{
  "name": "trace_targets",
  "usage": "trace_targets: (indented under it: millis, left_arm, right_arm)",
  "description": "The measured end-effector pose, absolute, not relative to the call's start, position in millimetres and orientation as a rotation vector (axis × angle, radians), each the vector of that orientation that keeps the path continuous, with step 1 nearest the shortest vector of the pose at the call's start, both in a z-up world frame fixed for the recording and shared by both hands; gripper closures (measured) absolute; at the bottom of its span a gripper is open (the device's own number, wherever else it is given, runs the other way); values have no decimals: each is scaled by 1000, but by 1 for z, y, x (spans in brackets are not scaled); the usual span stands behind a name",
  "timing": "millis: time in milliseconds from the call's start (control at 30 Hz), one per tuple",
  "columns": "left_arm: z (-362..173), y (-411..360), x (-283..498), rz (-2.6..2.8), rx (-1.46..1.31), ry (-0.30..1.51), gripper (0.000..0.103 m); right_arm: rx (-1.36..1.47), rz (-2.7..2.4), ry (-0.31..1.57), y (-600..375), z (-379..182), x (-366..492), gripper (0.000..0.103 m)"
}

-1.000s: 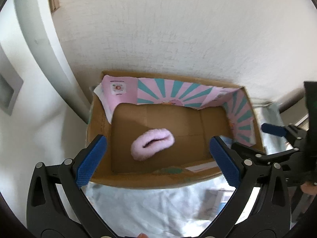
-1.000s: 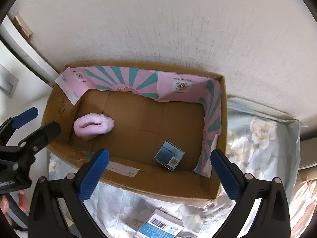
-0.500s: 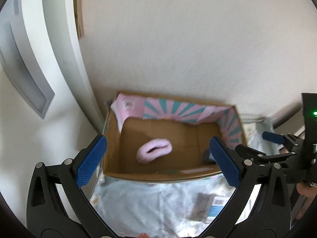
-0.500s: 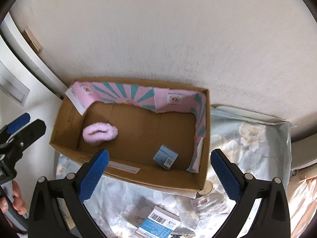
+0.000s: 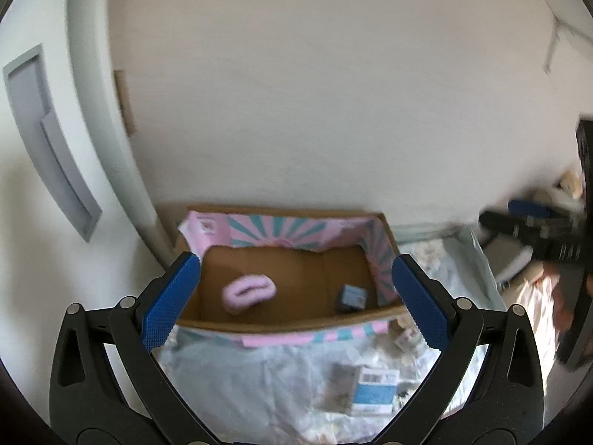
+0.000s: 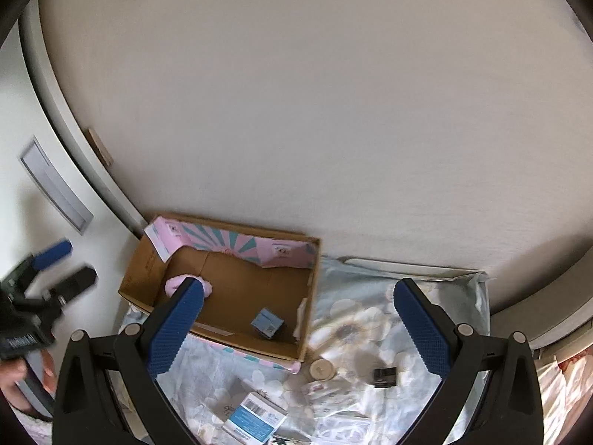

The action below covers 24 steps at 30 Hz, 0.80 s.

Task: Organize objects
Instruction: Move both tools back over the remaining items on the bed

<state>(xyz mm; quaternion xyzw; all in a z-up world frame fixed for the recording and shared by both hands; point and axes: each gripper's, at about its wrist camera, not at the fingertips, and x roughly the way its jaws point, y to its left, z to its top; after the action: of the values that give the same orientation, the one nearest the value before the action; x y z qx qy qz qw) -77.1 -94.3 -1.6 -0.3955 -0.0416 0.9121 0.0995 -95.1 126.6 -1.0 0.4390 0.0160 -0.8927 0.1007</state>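
An open cardboard box [image 5: 296,324] [image 6: 148,267] with pink and teal flaps stands against the wall on a floral cloth. Inside lie a fluffy pink roll [image 5: 248,291] [image 6: 174,283] and a small blue carton [image 5: 352,296] [image 6: 267,324]. My left gripper [image 5: 292,302] is open and empty, held above and in front of the box. My right gripper [image 6: 296,320] is open and empty, high above the box's right end. On the cloth in front lie a blue-and-white packet [image 5: 374,389] [image 6: 255,417], a round cream lid [image 6: 321,369] and a small dark item [image 6: 385,377].
A white wall [image 6: 296,129] rises behind the box. A white door frame and panelled door [image 5: 48,167] stand at the left. The floral cloth [image 6: 370,319] stretches right of the box. Each gripper shows at the other view's edge, the right one [image 5: 537,230] and the left one [image 6: 48,274].
Both grippers have pulled up and back from the box, which now looks smaller and lower. More loose items on the cloth have come into view. Both stayed open.
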Motion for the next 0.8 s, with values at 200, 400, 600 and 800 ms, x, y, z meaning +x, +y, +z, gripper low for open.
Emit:
trace_targets:
  millis: [200, 400, 600, 800]
  left_arm:
    - [-20, -47, -47, 2622, -1195, -90, 0]
    - [-57, -9, -25, 2577, -1327, -21, 0]
    - [-108, 19, -9, 2499, -1454, -59, 0]
    - [-160, 46, 4, 2450, -1576, -2, 1]
  right_arm:
    - [1285, -2621, 115, 164, 1, -80, 1]
    - [1329, -2569, 153, 204, -24, -68, 0]
    - [1424, -2506, 152, 238, -62, -62, 1]
    - [1510, -2441, 127, 260, -102, -60, 1]
